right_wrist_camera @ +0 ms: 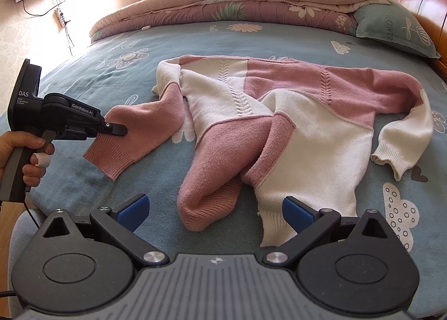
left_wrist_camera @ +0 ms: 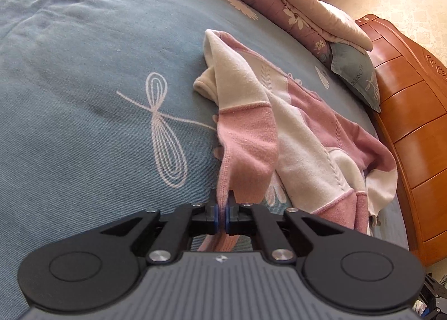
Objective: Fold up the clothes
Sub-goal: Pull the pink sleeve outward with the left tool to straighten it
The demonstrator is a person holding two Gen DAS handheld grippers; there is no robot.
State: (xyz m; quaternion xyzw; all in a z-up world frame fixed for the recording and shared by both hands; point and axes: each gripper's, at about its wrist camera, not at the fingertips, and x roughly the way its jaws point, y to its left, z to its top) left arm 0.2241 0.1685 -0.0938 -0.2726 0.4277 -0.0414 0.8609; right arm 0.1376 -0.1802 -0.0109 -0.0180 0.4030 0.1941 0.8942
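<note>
Pink-and-white sweater [right_wrist_camera: 279, 113] lay rumpled on bed [right_wrist_camera: 83, 74]. Left gripper [left_wrist_camera: 222, 205] clamped pink sleeve [right_wrist_camera: 145, 124], sleeve running away toward body. Right gripper [right_wrist_camera: 215, 208] gaped wide, empty, nearest hem [right_wrist_camera: 275, 229].

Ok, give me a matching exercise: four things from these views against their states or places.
1. left tongs
2. right tongs
3. white sleeve
4. pillow

a. open, empty
b. lying flat on the bedsheet
c. shut on the pink sleeve
d. leaning against the headboard

Pairs: 1-c, 2-a, 3-b, 4-d
</note>
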